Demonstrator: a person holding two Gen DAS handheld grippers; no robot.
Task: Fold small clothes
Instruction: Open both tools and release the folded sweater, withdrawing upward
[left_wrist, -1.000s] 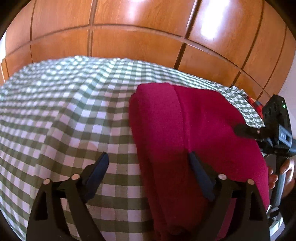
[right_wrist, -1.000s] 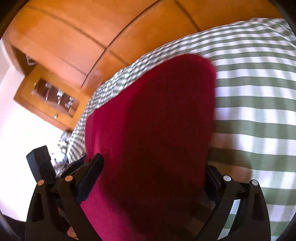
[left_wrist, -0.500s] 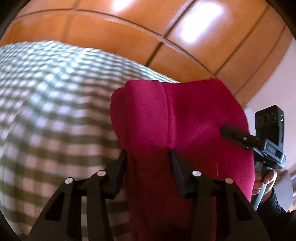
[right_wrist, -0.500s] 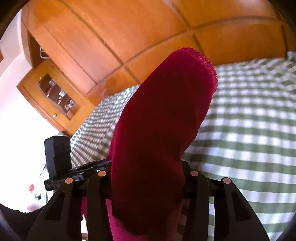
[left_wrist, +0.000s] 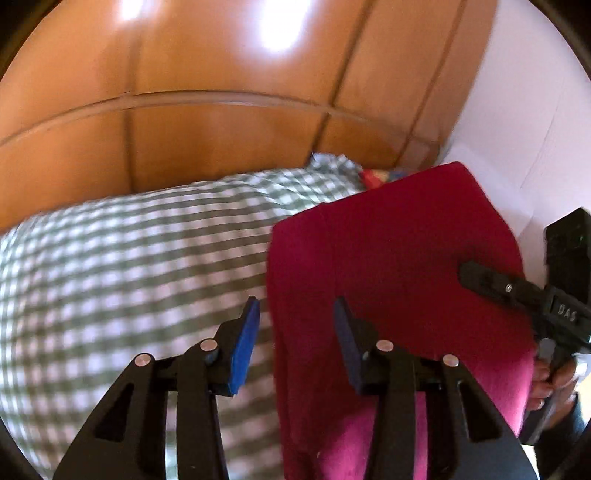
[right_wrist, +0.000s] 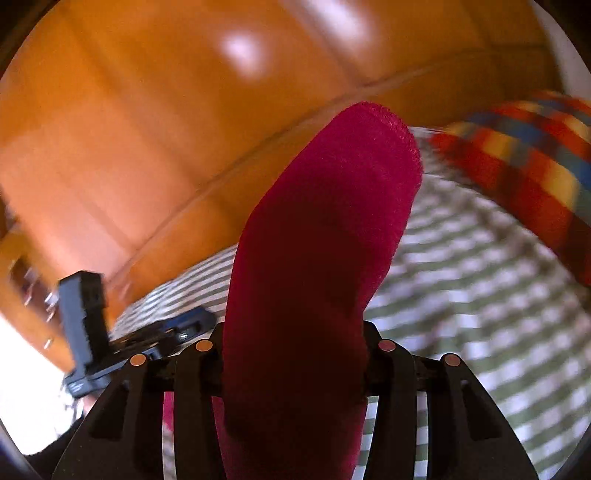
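Observation:
A folded dark red garment (left_wrist: 399, 266) is lifted above the green-and-white checked bedcover (left_wrist: 129, 258). My left gripper (left_wrist: 295, 332) has its jaws parted; its left pad (left_wrist: 243, 343) stands clear of the cloth edge, and its right pad (left_wrist: 345, 347) lies against the red fabric. My right gripper (right_wrist: 295, 354) is shut on the red garment (right_wrist: 325, 229), which stands up between its fingers and hides the pads. The right gripper also shows at the right edge of the left wrist view (left_wrist: 517, 291), gripping the garment's far side.
Orange wooden wardrobe panels (left_wrist: 221, 74) rise behind the bed. A multicoloured checked cloth (right_wrist: 524, 173) lies on the bedcover (right_wrist: 480, 295) at the right in the right wrist view. A white wall (left_wrist: 535, 110) is at the right.
The left jaws, shut on the garment's edge half a second ago, have parted. Both grippers have swung right with the garment lifted; the multicoloured cloth has come into the right view.

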